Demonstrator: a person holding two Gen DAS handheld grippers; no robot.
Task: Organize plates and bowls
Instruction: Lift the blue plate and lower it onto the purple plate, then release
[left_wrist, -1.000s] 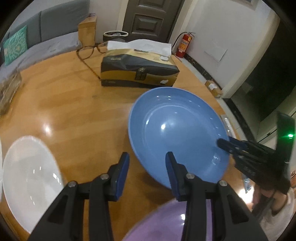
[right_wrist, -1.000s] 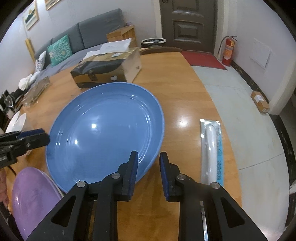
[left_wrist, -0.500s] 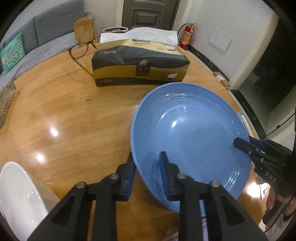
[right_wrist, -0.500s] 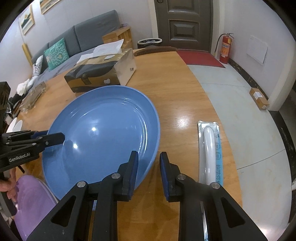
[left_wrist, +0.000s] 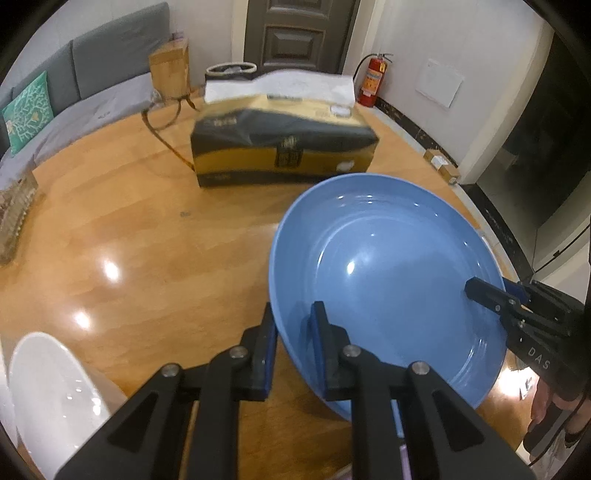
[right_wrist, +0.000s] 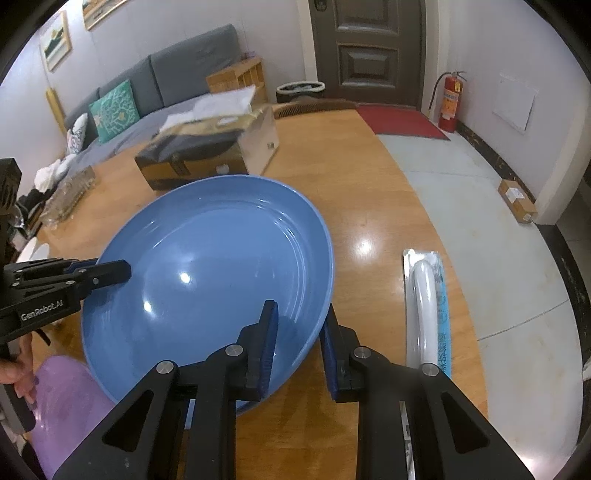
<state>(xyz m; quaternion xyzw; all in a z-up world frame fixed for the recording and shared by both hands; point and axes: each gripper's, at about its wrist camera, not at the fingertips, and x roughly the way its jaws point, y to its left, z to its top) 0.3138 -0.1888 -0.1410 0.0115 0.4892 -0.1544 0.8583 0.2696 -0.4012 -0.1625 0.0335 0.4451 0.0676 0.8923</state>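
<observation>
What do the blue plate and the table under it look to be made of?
Blue plate: probably glazed ceramic, though melamine is possible; it is uniformly glossy with sharp light glints and faint concentric rings. Table: wood or wood veneer with a glossy varnish; grain lines and plank seams show, and the ceiling lights mirror off it.

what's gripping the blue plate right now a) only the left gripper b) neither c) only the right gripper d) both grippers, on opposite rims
d: the left gripper is clamped over the near rim of the blue plate, and the right gripper is clamped on the opposite rim.
</observation>
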